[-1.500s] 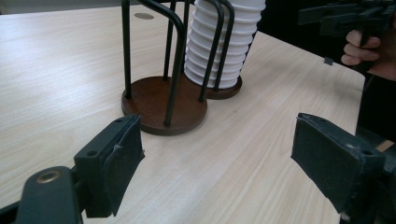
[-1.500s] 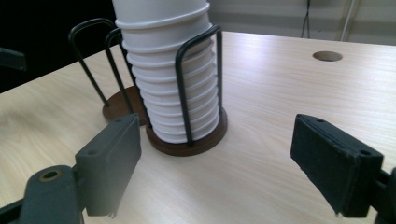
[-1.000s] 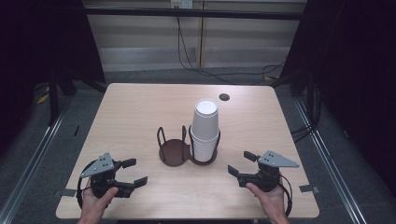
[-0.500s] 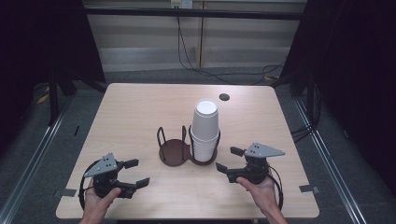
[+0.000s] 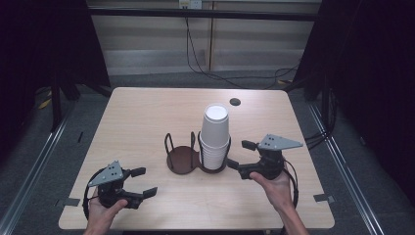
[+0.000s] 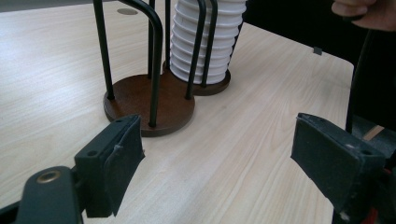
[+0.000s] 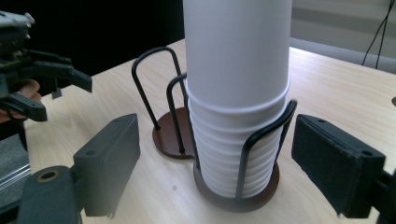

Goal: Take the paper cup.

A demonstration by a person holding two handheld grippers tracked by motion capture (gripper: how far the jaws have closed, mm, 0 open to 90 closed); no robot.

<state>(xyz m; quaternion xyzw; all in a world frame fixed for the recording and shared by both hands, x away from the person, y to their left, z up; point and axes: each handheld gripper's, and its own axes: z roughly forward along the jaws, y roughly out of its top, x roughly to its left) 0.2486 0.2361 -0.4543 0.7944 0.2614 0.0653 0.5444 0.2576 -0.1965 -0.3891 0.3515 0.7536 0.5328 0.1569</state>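
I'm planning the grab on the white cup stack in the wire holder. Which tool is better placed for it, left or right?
Likely the right tool: its open jaws face the cup stack from close beside it. The left tool sits near the table's front edge, open, with the holder's empty ring in the way.

The table [image 5: 147, 117] is pale matt wood grain; the cups [image 5: 216, 132] look like smooth white paper; the holder [image 5: 183, 156] combines black wire and brown wooden bases.

Right gripper [image 7: 215, 163], jaws apart, faces stacked white cups [image 7: 236, 93] in wire holder [image 7: 261, 140].
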